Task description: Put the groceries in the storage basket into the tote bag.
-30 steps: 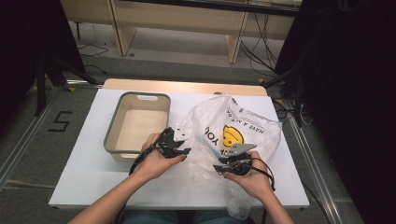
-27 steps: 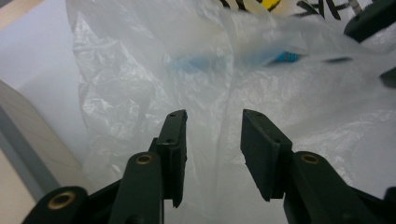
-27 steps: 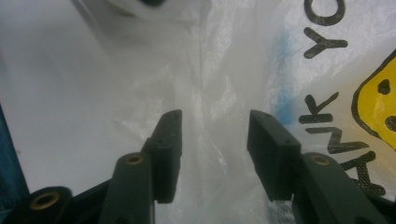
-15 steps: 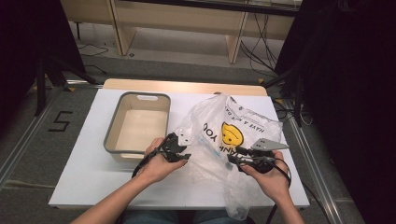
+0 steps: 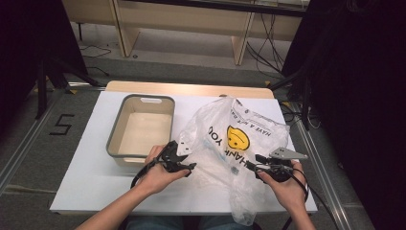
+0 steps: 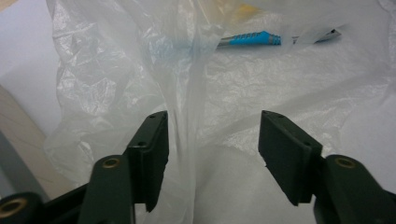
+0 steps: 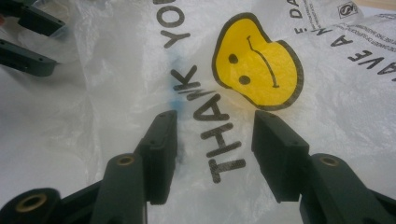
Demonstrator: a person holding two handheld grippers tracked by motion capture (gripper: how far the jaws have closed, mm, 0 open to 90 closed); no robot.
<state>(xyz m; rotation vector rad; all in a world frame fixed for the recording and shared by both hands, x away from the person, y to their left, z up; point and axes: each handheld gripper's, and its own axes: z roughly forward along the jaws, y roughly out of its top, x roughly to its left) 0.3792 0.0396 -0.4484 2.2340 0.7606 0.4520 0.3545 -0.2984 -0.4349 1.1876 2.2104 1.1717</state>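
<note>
From the high view we see the left gripper (image 5: 184, 165) at the plastic bag's (image 5: 234, 143) near-left edge, with a grey bin (image 5: 114, 136) just behind it on the white table (image 5: 86, 177). Our right gripper (image 5: 256, 165) sits at the bag's near-right side, pointing in toward the smiley print.

In the left gripper view, the left gripper (image 6: 212, 144) stands released; its jaws have just been opening, and a fold of the plastic bag (image 6: 187, 116) hangs between them, just beside one pad. Ahead lies a blue-gripped pen (image 6: 252, 38) seen through the film.

In the right gripper view, the right gripper (image 7: 212, 135) is released, jaws apart over the plastic bag (image 7: 116, 93), the printed lettering between them and the yellow smiley face (image 7: 257, 65) just beyond.
</note>
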